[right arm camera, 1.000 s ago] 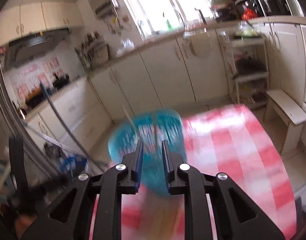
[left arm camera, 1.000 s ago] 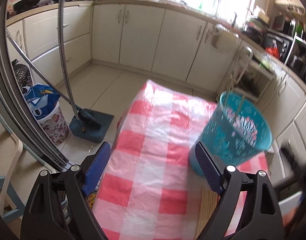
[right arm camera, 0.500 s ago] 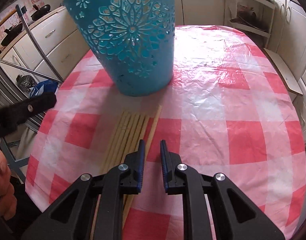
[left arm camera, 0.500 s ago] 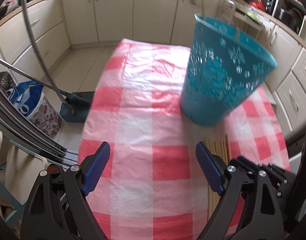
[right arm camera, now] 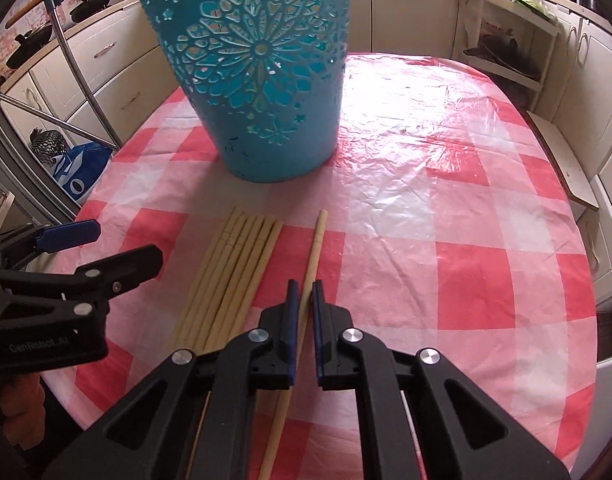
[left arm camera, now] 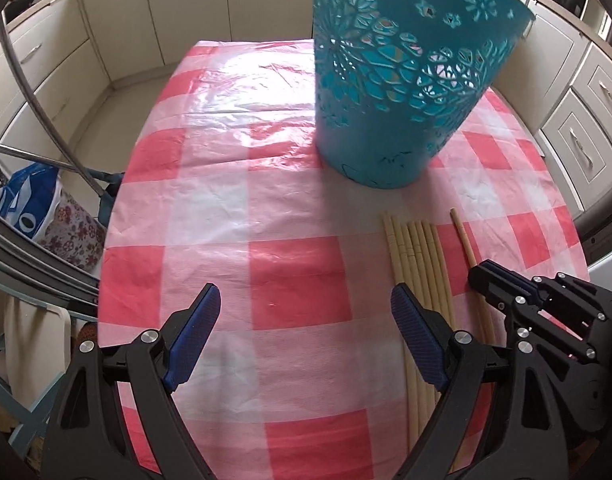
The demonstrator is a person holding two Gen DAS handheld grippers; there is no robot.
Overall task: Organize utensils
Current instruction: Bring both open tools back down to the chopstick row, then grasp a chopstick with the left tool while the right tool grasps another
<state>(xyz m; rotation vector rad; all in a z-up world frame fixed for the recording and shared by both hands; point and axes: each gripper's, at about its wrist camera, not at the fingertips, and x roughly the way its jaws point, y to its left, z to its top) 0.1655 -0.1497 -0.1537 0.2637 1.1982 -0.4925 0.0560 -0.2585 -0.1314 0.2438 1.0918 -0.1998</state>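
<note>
"GenRobot.AI" on left tool [right arm camera: 102, 246], jaws wide. Right tool [right arm camera: 302, 300] narrow, straddling lone chopstick [right arm camera: 314, 246]. Seven bundled chopsticks [right arm camera: 234, 276]; one basket [right arm camera: 258, 80].

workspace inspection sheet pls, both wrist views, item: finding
surface: table under a red and white checked cloth, glare at the far end
job's things: bundle of chopsticks lying flat; single chopstick lying apart to its right; teal cut-out basket upright beyond them
clutter: nothing seen
grippers: left gripper wide open, empty; right gripper narrowly parted, straddling the single chopstick, grip not confirmed
cables: nothing seen
surroundings: cream cabinets, blue bag on the floor
</note>
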